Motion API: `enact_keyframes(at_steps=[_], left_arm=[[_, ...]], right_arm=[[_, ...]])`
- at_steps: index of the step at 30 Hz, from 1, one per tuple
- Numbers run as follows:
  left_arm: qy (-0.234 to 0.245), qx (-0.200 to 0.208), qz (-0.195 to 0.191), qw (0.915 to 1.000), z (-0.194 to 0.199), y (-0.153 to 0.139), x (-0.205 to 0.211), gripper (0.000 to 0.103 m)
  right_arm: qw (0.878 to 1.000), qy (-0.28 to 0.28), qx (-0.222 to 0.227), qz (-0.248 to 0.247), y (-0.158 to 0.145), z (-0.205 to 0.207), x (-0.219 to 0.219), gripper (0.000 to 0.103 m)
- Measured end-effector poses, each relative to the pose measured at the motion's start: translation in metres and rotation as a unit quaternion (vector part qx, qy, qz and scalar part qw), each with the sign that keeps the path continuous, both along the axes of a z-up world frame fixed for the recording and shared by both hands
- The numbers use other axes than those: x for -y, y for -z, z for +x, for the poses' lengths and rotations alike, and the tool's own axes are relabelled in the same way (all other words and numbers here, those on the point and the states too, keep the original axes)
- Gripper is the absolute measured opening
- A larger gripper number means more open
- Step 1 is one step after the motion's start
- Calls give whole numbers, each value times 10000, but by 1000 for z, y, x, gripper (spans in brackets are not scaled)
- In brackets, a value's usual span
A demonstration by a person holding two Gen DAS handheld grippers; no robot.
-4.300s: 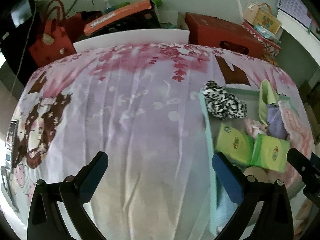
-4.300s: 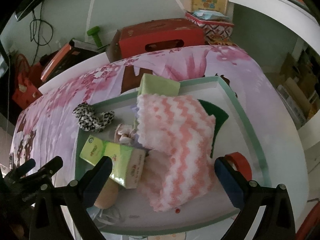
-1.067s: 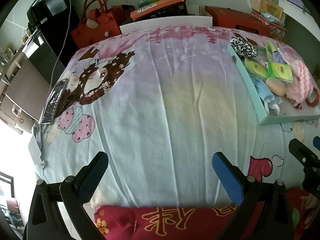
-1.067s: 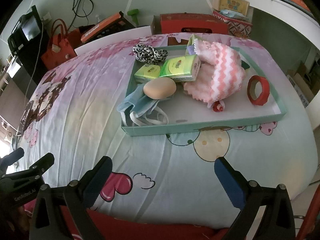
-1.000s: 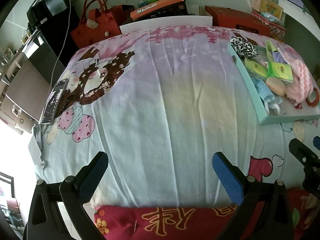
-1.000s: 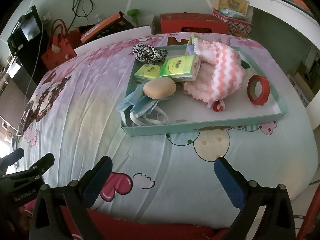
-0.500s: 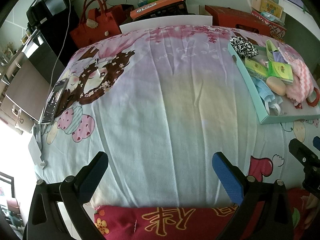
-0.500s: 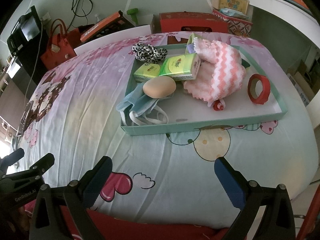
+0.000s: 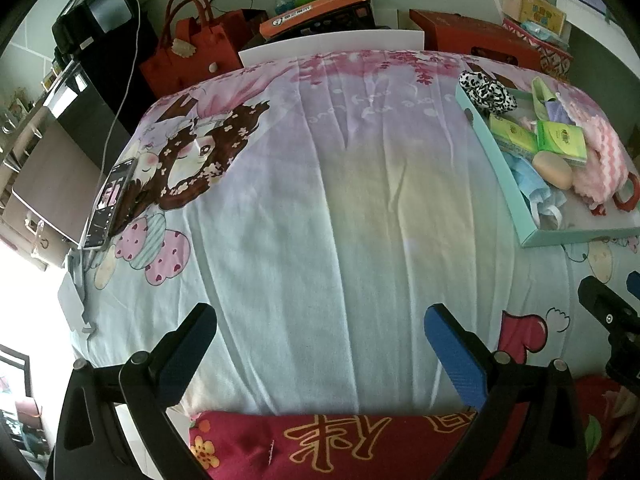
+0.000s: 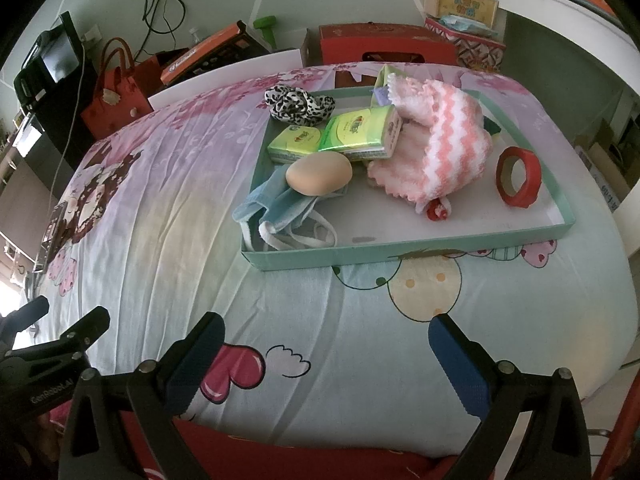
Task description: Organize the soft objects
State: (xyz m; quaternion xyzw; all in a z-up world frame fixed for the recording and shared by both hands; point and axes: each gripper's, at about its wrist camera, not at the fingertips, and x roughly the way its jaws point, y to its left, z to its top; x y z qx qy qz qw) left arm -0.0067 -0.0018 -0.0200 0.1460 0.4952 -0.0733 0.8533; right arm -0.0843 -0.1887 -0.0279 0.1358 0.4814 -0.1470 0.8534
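Over bed edge, both grippers [image 9: 320, 334] [image 10: 326, 344] agape

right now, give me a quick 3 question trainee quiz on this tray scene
1. True or false: the beige egg-shaped sponge rests on the blue face mask.
2. Which lies on the shallow teal tray's far-left corner? A red tape ring; B leopard-print scrunchie; C pink-and-white knitted cloth.
3. Fill in: both the left tool and right tool are ____.

Key: 1 true; 2 B; 3 open
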Motion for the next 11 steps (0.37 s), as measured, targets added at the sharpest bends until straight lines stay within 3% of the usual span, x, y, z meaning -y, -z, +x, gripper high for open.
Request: enact_keyframes(at_steps=[11], left_arm=[[-8, 36, -27, 10000, -1, -2, 0, 103]], right_arm=[[10000, 4, -26, 49, 2, 0, 0, 103]])
